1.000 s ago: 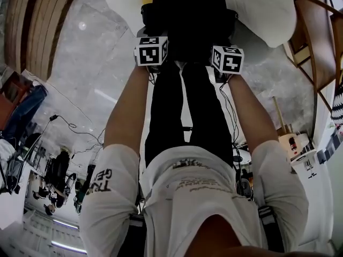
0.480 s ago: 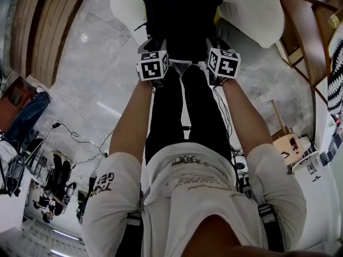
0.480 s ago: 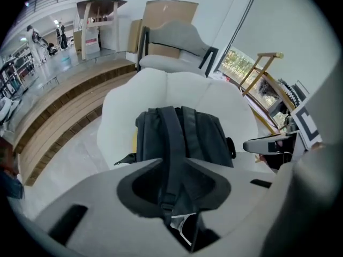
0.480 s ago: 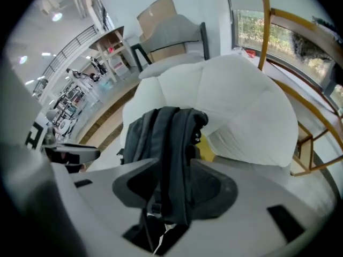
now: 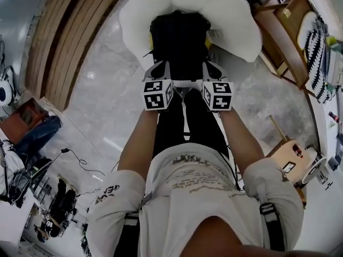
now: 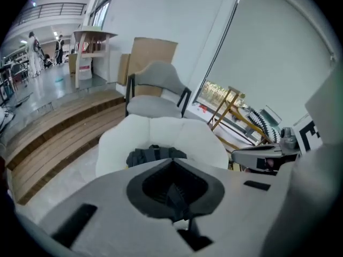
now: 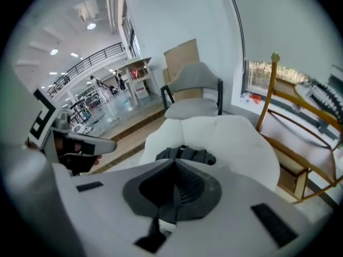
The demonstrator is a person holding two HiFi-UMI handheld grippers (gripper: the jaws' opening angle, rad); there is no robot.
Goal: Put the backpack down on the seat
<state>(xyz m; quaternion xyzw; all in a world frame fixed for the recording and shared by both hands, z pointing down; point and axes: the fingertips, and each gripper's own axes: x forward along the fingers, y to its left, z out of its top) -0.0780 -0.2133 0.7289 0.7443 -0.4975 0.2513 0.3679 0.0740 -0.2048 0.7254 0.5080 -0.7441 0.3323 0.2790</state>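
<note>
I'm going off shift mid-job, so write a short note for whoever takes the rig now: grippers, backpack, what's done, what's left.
Left hand-held gripper: jaws have just closed; shut, nothing between them, apart from the bag.
Right hand-held gripper: the same, shut and empty.
Backpack: black, resting on the white seat.
Done: backpack set down and let go.
Left: probably nothing; perhaps check that it sits steady.
</note>
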